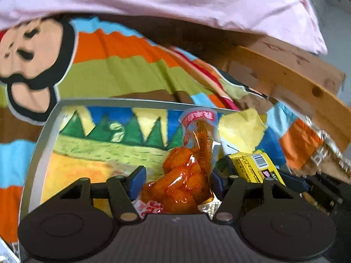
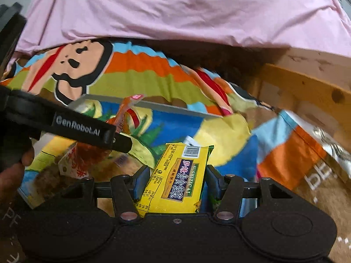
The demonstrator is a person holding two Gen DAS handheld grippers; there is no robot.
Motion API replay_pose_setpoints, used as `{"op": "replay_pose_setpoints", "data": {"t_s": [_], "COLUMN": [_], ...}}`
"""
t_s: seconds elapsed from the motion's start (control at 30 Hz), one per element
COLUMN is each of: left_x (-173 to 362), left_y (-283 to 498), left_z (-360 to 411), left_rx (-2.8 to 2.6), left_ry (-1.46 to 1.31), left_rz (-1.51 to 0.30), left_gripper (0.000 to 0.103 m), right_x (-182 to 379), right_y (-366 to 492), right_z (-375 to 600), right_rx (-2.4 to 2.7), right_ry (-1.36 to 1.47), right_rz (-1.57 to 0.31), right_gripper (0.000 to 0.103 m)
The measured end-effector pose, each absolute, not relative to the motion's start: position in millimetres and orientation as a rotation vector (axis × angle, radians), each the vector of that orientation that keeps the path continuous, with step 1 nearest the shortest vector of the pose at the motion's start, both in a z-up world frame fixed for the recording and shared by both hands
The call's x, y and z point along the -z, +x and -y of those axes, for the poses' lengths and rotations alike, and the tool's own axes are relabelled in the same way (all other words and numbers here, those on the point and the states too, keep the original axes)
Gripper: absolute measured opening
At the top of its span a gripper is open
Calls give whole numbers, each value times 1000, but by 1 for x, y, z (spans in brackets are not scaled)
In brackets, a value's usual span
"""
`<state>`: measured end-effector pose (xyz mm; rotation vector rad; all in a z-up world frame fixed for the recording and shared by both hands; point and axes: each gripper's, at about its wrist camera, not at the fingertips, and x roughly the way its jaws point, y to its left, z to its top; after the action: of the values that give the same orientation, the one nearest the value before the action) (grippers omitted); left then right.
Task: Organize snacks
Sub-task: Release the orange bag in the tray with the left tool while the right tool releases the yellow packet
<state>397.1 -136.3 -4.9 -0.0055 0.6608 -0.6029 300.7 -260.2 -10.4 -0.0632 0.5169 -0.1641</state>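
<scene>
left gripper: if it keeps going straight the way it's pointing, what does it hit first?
Probably the printed floor of the grey-rimmed tray. The left gripper, shut on the orange snack pouch, points down into it, so the pouch's far end would likely touch first. Depth is hard to judge through the fisheye.

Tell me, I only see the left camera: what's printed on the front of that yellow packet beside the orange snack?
Observer: The yellow packet carries a dark purple label with light characters, and the right gripper is closed on it.
Operator: And who is holding my orange snack?
Observer: A hand grips the left tool's handle at the picture's left edge.
Operator: Anything written on that tool?
Observer: Yes, white lettering runs along its black arm, above the orange snack.
</scene>
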Motion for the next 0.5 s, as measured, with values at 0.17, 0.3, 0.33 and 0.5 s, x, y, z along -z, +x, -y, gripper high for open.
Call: {"op": "replay_pose_setpoints", "data": {"t_s": [0.17, 0.3, 0.33, 0.5], "left_x": [13, 18, 18, 19], "left_y": [388, 386, 386, 388], "left_z": [152, 156, 156, 155], "left_rx": [605, 603, 604, 611], "left_ry": [63, 85, 83, 66], "left_rz": [-642, -649, -652, -676], "left_gripper": [67, 68, 69, 73], "right_x": [15, 17, 18, 19], "right_y": [294, 293, 292, 289], "right_z": [267, 270, 271, 272], "right_rx": [181, 189, 189, 183], "right_ry": [-53, -40, -35, -30], "right_rz": [-521, -521, -520, -509], "right_gripper": [58, 58, 58, 61]}}
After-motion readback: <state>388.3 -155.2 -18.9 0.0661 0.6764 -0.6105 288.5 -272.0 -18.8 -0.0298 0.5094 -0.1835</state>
